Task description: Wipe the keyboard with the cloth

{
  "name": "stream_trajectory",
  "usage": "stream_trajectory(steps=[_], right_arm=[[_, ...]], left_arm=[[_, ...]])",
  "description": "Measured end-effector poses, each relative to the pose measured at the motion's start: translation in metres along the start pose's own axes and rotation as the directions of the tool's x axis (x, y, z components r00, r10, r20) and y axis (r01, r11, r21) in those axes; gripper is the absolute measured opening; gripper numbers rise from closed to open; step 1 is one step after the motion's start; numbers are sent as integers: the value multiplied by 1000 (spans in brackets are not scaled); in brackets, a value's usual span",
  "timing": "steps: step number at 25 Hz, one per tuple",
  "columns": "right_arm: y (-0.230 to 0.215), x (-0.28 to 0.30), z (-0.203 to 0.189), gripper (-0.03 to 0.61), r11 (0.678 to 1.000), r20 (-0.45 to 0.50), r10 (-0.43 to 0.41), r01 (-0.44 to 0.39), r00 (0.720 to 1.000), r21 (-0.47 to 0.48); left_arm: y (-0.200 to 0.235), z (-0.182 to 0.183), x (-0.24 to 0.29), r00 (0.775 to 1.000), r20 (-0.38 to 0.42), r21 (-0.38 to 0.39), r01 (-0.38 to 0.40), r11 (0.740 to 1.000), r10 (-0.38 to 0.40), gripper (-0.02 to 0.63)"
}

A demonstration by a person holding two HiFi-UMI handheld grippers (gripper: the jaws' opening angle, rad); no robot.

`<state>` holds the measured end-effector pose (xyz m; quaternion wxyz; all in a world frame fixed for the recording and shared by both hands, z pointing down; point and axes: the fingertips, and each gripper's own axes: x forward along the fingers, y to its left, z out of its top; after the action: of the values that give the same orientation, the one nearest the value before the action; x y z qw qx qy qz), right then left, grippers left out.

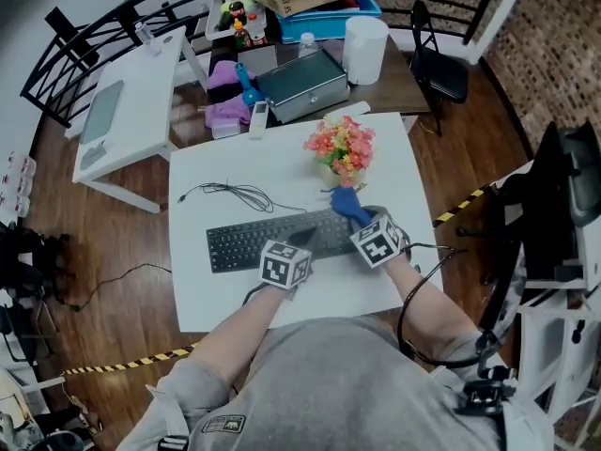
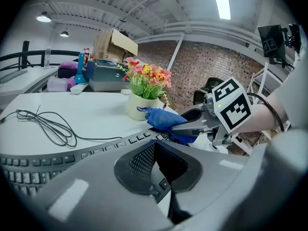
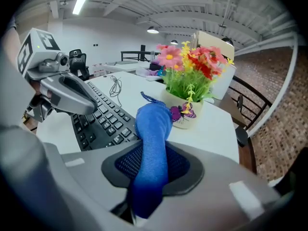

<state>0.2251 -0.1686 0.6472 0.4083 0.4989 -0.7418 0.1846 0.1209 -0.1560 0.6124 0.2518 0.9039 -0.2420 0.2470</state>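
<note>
At the right end of the keyboard (image 1: 254, 242) on the white desk (image 1: 216, 172) | right gripper (image 1: 360, 220) jaws clamped on the blue cloth (image 1: 346, 201) (soft, light, floppy; best pinched at a bunched fold), loose end over the keys | left gripper (image 1: 300, 240) jaws closed, empty, above the keyboard

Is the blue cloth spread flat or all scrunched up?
Scrunched up: the cloth is a thick roll pinched between the right gripper's jaws, not lying flat.
</note>
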Motion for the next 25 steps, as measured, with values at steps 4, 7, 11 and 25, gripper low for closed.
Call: stream_trajectory(steps=[4, 7, 11, 25], right_arm=[[-3, -1, -3, 114, 1000, -4, -9, 9, 1000, 1], [3, -1, 0, 114, 1000, -10, -6, 5, 1000, -11], [30, -1, 19, 114, 998, 0, 31, -31, 1000, -50], [246, 47, 141, 114, 894, 27, 306, -277, 952, -353]], left_arm=[[-3, -1, 2, 1000, 0, 1, -1, 1000, 1, -11], [1, -2, -4, 1000, 11, -5, -9, 1000, 9, -11], [14, -2, -22, 999, 34, -27, -37, 999, 37, -11], [129, -62, -165, 957, 76, -193, -262, 946, 280, -11]])
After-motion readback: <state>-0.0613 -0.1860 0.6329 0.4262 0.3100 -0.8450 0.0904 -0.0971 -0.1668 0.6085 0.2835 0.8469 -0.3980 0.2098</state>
